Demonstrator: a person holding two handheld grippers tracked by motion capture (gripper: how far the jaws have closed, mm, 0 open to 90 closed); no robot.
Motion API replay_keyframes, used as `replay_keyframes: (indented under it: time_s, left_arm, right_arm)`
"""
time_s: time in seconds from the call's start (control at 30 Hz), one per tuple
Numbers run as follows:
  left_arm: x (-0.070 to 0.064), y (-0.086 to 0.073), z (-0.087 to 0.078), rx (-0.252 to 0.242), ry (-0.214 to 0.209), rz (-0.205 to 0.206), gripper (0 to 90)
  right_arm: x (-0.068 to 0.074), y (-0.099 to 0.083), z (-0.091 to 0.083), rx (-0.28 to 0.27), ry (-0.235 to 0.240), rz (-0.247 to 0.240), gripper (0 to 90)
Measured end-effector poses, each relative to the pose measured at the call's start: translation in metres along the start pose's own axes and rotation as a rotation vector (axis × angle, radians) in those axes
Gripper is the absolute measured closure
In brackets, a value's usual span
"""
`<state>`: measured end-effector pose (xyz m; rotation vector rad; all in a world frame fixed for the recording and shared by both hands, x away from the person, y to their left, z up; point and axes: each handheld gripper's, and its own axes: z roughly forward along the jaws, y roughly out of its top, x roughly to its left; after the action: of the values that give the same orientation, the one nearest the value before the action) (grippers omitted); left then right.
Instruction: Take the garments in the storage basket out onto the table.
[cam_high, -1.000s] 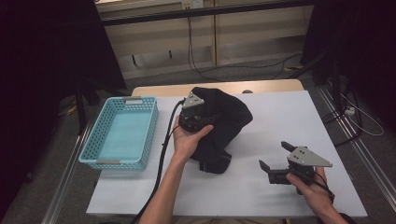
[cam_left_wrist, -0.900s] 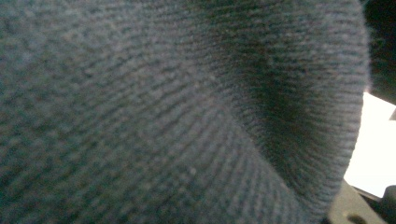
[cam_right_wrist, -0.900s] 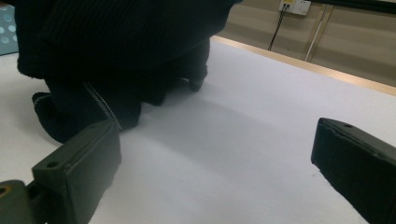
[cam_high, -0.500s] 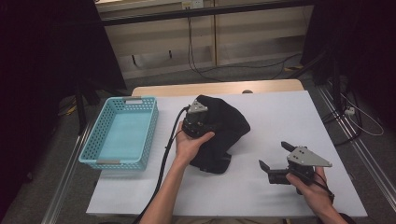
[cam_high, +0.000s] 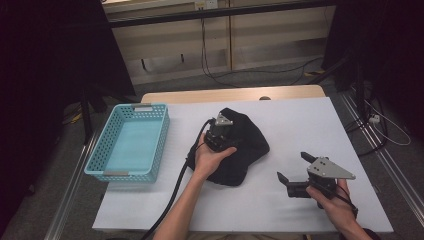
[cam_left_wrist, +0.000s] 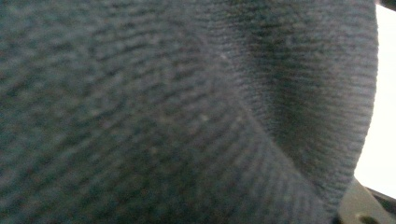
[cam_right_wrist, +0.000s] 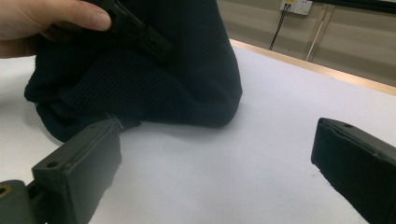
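Step in hand: while the left claw (cam_high: 221, 131) is buried in the dark knitted garment (cam_high: 245, 150), the cloth is judged to be in the middle of being gathered or pinched, and no lift is seen yet.
Garment: it is found in a bunched heap at the middle of the high view, on the white surface (cam_high: 300, 120), well apart from the turquoise basket (cam_high: 107, 165) at the left of the frame.
Left claw state: it cannot be told whether it is parted or closed, since its jaws are hidden by ribbed knit (cam_left_wrist: 187, 112) in the left gripper view.
Left hand pose: the hand (cam_high: 210, 157) is stretched forward from the lower middle of the frame, palm wrapped round the gripper body, the claw pointed away and down into the heap.
Right claw (cam_high: 292, 170) state: it is held wide, with nothing between the jaws, low at the right of the high view.
Right hand pose: the claw is aimed leftward at the near edge of the garment (cam_right_wrist: 140, 88), hovering just above the surface.
Next move: a firm grip on the cloth is probably called for, and the free hem may be taken by the right claw.
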<state>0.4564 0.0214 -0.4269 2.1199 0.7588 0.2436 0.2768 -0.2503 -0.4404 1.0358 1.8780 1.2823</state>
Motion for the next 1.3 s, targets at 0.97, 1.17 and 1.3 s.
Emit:
replay_keyframes:
  time_s: [0.97, 1.17, 1.3]
  left_arm:
    - [-0.006, -0.002, -0.006, -0.028, -0.043, -0.026, 9.3]
    - [-0.009, 0.002, -0.019, -0.026, 0.017, 0.033, 10.8]
    - [-0.008, 0.0, -0.03, -0.071, 0.001, 0.016, 8.4]
  right_arm:
    - [0.005, 0.0, 0.004, 0.01, 0.015, -0.022, 1.5]
    - [0.004, 0.0, 0.004, 0.012, 0.006, -0.015, 1.4]
    - [0.004, 0.0, 0.006, 0.015, 0.006, -0.02, 1.5]
